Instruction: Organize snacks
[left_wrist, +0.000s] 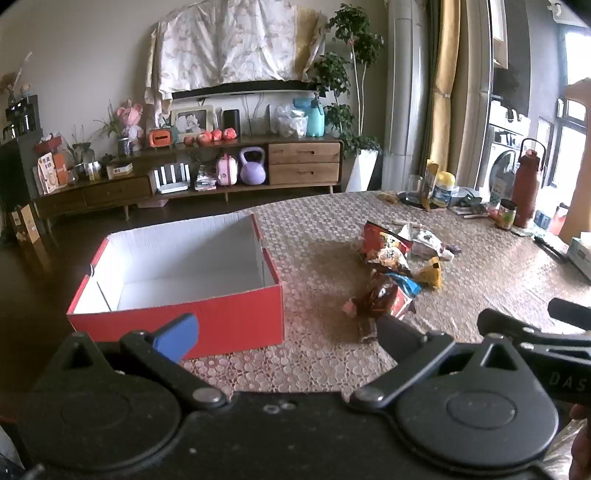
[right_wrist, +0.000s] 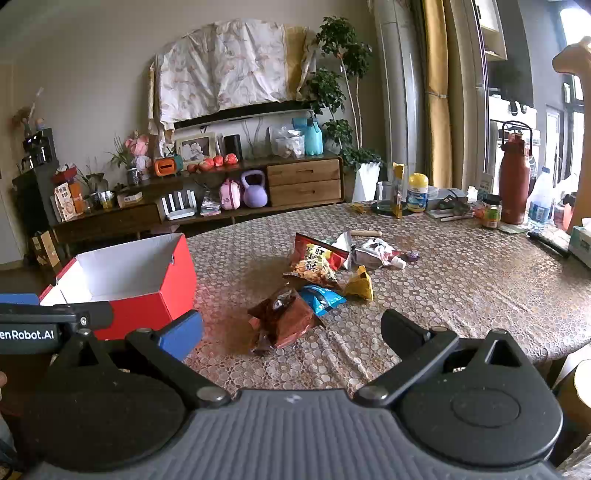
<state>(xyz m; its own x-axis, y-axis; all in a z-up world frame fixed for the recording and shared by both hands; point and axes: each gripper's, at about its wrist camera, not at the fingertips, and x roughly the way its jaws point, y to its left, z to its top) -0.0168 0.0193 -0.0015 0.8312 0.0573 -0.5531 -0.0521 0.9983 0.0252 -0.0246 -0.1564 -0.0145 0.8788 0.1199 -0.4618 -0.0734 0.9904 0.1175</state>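
Observation:
An empty red box with a white inside (left_wrist: 177, 280) stands on the table's left part; it also shows in the right wrist view (right_wrist: 125, 280). Several snack packets lie in a loose pile right of it: a brown-red packet (right_wrist: 286, 319), a blue packet (right_wrist: 325, 298), a red chip bag (right_wrist: 316, 258), a yellow packet (right_wrist: 360, 284) and a white packet (right_wrist: 375, 251). The pile also shows in the left wrist view (left_wrist: 391, 269). My left gripper (left_wrist: 284, 332) is open and empty, near the box's front wall. My right gripper (right_wrist: 291, 332) is open and empty, just in front of the brown-red packet.
The table (right_wrist: 461, 280) has a patterned cloth. At its far right stand a red flask (right_wrist: 514, 184), a jar (right_wrist: 491, 212), a yellow-lidded tub (right_wrist: 417, 192), a glass (right_wrist: 384, 197) and a water bottle (right_wrist: 539, 205). A TV cabinet (right_wrist: 303, 181) stands behind.

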